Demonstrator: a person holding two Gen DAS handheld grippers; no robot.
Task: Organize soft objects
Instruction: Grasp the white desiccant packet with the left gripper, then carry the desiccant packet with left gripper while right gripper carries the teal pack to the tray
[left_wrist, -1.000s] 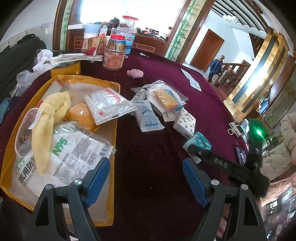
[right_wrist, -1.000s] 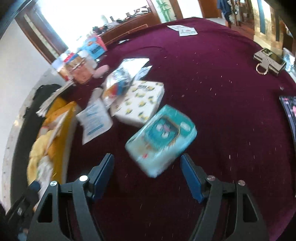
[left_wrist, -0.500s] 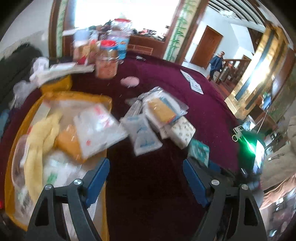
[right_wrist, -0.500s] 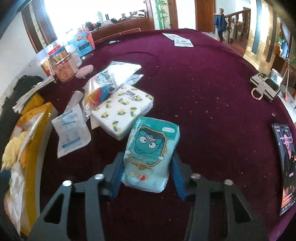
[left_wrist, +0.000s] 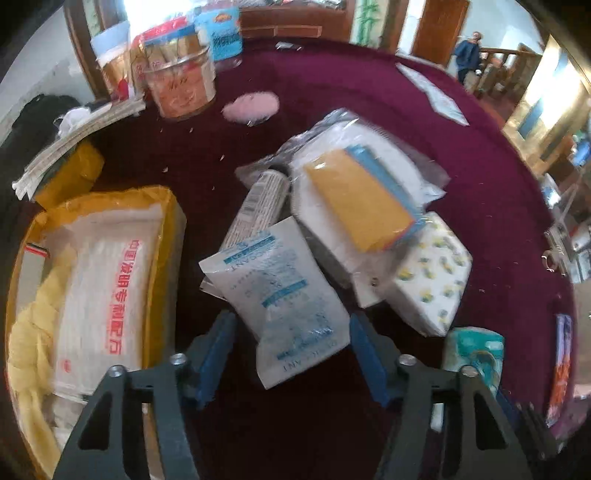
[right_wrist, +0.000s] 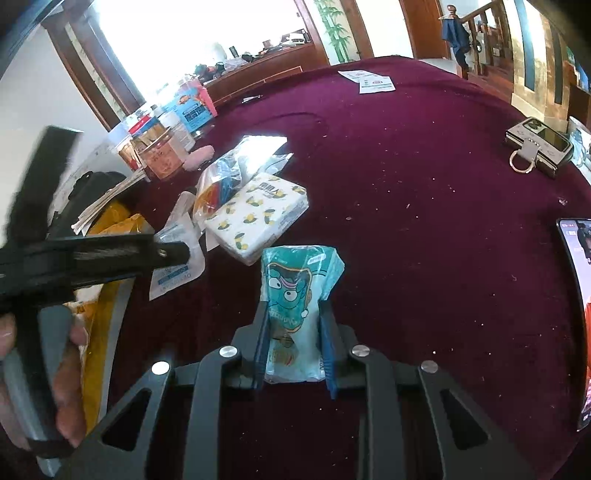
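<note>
My right gripper (right_wrist: 293, 350) grips a teal cartoon tissue pack (right_wrist: 295, 291). Its jaws are still closing and the blue pads squeeze the pack's sides on the maroon tablecloth. The same pack (left_wrist: 476, 350) shows at the lower right of the left wrist view. My left gripper (left_wrist: 293, 350) points down over a white blue-printed pouch (left_wrist: 280, 295). Its jaws are closing with the pouch's near end between them, and the pads stand just off it. A yellow box (left_wrist: 162, 229) to the left holds a red-printed white packet (left_wrist: 107, 295) and a yellow cloth (left_wrist: 26, 339).
A lemon-print tissue pack (left_wrist: 432, 280), a bag of yellow sponges (left_wrist: 358, 199) and a rolled tube (left_wrist: 258, 203) lie piled behind the pouch. A pink puff (left_wrist: 251, 105) and a jar (left_wrist: 177, 85) stand farther back. A phone (right_wrist: 539, 147) lies at the right.
My left gripper swung from the yellow box over to the white pouch and its jaws narrowed. My right gripper's jaws closed onto the teal tissue pack and pinched it narrow.
</note>
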